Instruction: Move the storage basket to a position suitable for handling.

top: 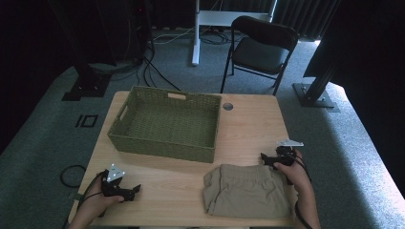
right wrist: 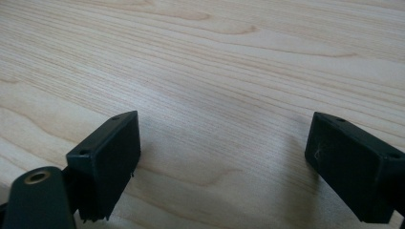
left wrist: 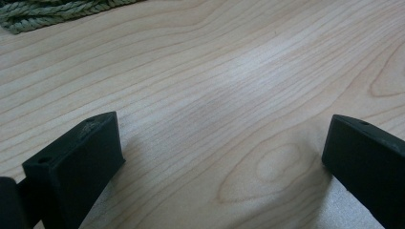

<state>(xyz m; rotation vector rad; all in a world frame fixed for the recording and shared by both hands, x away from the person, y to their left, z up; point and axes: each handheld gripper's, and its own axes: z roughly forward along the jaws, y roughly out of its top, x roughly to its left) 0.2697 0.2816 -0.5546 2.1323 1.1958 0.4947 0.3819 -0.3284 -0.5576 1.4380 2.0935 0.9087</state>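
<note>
A folded pair of khaki shorts [top: 246, 191] lies on the wooden table [top: 248, 129] near its front edge, right of centre. Behind it, toward the left, stands an empty green woven basket [top: 167, 121]. My left gripper [top: 134, 191] rests low over the table at the front left, open, with bare wood between its jaws [left wrist: 224, 157]. My right gripper [top: 264, 158] sits just past the shorts' far right corner, also open over bare wood [right wrist: 222, 152]. A corner of the basket [left wrist: 47, 12] shows at the top left of the left gripper view.
A black folding chair [top: 260, 47] stands beyond the table's far edge. A round grommet hole [top: 228, 106] sits in the tabletop right of the basket. Cables and dark stand bases lie on the grey carpet around the table.
</note>
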